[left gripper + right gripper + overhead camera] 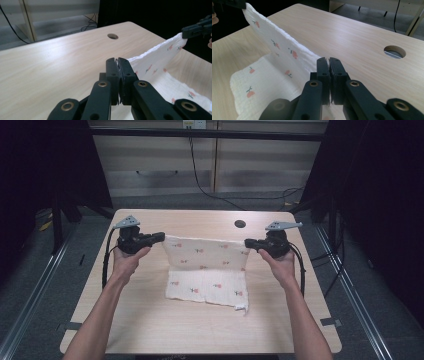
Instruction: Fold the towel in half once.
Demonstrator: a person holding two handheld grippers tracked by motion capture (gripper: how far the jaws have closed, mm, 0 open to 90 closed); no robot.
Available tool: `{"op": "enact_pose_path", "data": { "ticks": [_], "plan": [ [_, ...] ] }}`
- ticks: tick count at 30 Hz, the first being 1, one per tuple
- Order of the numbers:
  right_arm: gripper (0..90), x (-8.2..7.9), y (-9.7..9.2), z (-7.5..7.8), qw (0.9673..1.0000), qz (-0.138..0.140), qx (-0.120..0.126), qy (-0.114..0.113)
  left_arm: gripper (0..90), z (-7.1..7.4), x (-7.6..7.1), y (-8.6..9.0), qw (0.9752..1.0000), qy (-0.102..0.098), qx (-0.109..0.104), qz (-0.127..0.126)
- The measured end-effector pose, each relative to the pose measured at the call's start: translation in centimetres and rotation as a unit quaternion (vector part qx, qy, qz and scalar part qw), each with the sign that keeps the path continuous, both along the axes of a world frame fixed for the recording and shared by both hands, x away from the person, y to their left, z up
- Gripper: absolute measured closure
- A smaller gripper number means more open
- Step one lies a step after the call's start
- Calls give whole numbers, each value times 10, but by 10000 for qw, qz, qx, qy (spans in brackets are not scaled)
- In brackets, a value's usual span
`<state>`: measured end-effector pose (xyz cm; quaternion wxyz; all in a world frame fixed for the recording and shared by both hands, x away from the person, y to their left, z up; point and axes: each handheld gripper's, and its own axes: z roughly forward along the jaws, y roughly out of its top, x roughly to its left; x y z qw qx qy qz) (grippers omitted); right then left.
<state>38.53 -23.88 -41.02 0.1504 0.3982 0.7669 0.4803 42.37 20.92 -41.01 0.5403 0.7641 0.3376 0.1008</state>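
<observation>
A white cloth (207, 270) printed with small red fruit lies partly on the light wooden table (150, 325). Its far edge is lifted and stretched taut between my two grippers. My left gripper (161, 238) is shut on the cloth's far left corner; in the left gripper view the jaws (117, 61) pinch that corner, with the cloth (160, 56) running off to the other gripper. My right gripper (247, 243) is shut on the far right corner; in the right gripper view its jaws (329, 60) clamp the cloth (277, 45). The cloth's near half rests flat on the table.
A round cable hole (240, 224) sits in the table behind the cloth, also seen as the hole (394, 51) in the right gripper view. Dark curtains flank the table, and cables trail over the floor behind it.
</observation>
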Motion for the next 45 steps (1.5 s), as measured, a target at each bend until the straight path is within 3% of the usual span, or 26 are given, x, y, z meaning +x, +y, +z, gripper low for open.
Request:
{"op": "enact_pose_path", "data": {
  "ticks": [12, 15, 23, 29, 32, 37, 39, 45],
  "plan": [
    [879, -30, -2, -18, 9998, 214, 15, -8, 880, -24, -24, 8, 9998, 80, -82, -150],
    [879, -38, -3, -20, 9996, 282, -78, -20, 880, -22, -29, 7, 9995, 53, -272, -180],
    [879, -54, -1, -25, 9989, 445, -176, -11, 880, -21, -39, 8, 9997, -53, -29, -251],
    [879, -62, -1, -26, 9986, 505, -180, -10, 880, -21, -49, 10, 9994, -83, -6, -325],
    [879, -67, 0, -25, 9984, 518, -210, -56, 880, -18, -54, 12, 9989, -39, -229, -402],
    [879, -78, 1, -21, 9978, 576, -252, -202, 880, -12, -64, 14, 9988, -164, -93, -463],
    [879, -82, 1, -21, 9978, 586, -265, -187, 880, -15, -65, 15, 9987, -138, -108, -470],
    [879, -91, 5, -34, 9965, 715, -443, -24, 878, -35, -75, 10, 9979, -27, 295, -572]
  ]
}}
